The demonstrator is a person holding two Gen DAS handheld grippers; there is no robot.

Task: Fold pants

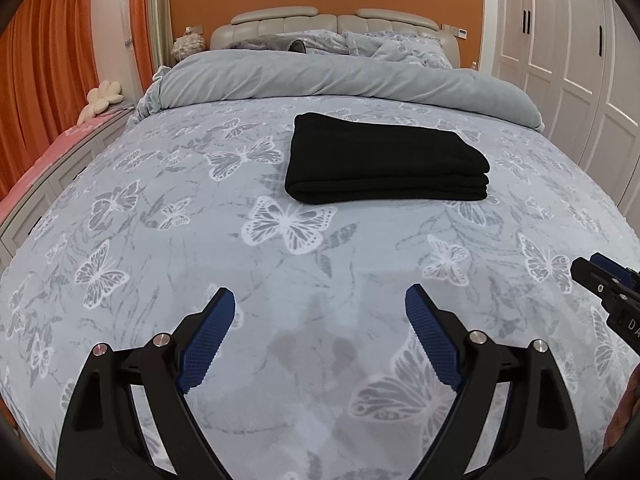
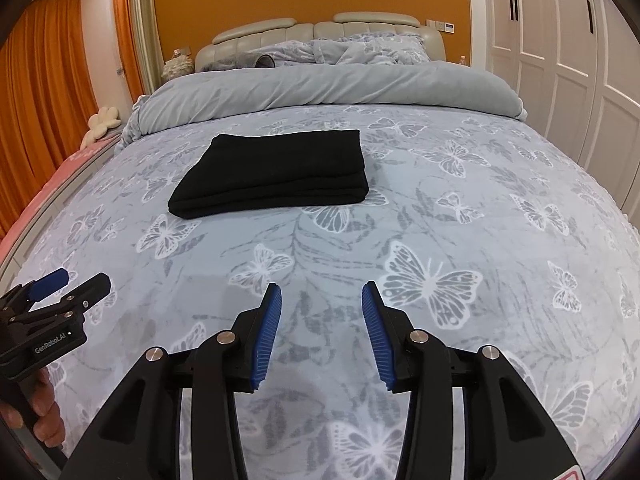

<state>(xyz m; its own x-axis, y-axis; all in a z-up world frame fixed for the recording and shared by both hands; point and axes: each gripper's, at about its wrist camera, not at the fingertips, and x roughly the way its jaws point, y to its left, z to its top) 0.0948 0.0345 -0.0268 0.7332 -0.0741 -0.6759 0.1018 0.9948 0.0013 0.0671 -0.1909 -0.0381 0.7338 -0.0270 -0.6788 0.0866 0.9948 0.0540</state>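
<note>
Left gripper (image 1: 320,300) at bottom of its own view, jaws spread wide with nothing between them, over bare bedspread (image 1: 160,280). Right gripper (image 2: 322,296) low centre in its view — jaws parted, narrower, also released and clear of cloth. Black pants (image 1: 384,160) lie folded into a flat stacked rectangle, above centre in the left view, left of centre in the right view; long axis runs across the frame, layered fold edges facing the cameras. Butterfly-print bedspread, rolled grey duvet (image 1: 340,80) behind the pants, padded headboard (image 1: 332,24), orange wall. White wardrobe (image 1: 560,60) along right edge. Open cover between grippers and pants.
</note>
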